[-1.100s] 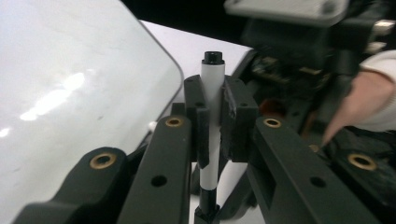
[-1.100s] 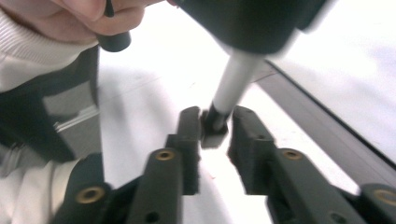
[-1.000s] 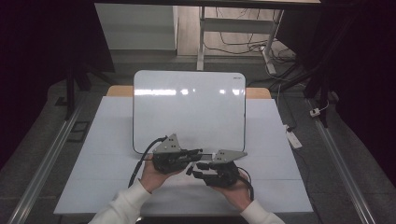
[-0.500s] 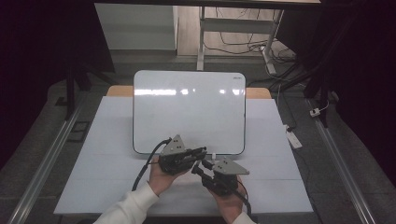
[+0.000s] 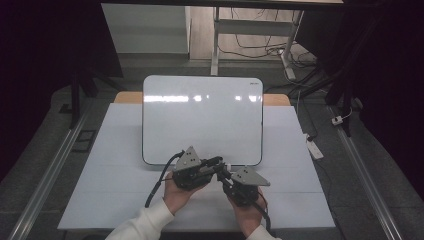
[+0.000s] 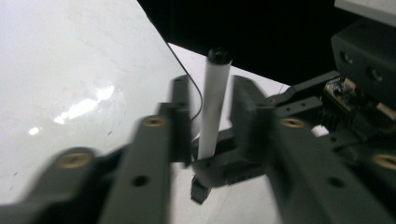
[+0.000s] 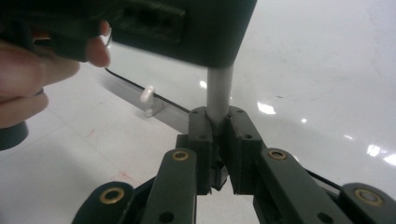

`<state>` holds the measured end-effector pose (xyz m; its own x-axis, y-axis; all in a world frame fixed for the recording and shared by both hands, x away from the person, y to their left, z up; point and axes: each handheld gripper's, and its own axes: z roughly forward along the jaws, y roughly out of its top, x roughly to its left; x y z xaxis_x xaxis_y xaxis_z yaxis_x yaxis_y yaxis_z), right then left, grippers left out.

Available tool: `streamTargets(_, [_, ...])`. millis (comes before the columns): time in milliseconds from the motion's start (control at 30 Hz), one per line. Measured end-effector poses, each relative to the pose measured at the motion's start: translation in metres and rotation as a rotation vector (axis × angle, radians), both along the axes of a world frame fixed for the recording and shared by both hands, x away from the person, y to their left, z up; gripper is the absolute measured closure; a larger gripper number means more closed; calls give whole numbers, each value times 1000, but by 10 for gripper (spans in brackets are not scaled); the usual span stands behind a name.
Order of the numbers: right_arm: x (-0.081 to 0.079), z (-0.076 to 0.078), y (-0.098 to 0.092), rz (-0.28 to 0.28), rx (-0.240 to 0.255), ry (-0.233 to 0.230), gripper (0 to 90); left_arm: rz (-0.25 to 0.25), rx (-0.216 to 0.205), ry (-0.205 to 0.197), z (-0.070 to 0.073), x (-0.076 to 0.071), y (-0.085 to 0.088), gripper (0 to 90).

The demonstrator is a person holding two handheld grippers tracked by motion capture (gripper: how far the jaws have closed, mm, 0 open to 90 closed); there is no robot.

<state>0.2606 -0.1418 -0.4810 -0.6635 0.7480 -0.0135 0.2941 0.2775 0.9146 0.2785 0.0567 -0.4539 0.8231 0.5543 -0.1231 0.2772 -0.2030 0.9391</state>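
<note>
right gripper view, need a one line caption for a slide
Right gripper shut on a white marker over the whiteboard, the left gripper just above.

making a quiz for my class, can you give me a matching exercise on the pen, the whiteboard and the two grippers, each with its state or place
Things:
1. pen
2. whiteboard
3. left gripper
4. right gripper

States or places:
A. jaws clamped on the pen's end
B. lies flat on the table, glossy and blank
C. white barrel with a black tip, passed between the two grippers
D. jaws just parted, standing off either side of the pen

Pairs: 1-C, 2-B, 3-D, 4-A
</note>
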Motion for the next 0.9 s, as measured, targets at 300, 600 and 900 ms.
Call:
streamTargets(300, [19,14,-41,-77,-6,4,808,68,11,27,6,-6,57,400])
streamTargets(600, [62,8,-67,-183,-60,42,807,192,70,105,-15,-29,133,333])
streamTargets(900, [87,0,-73,-216,-76,93,805,273,73,162,-35,-45,174,320])
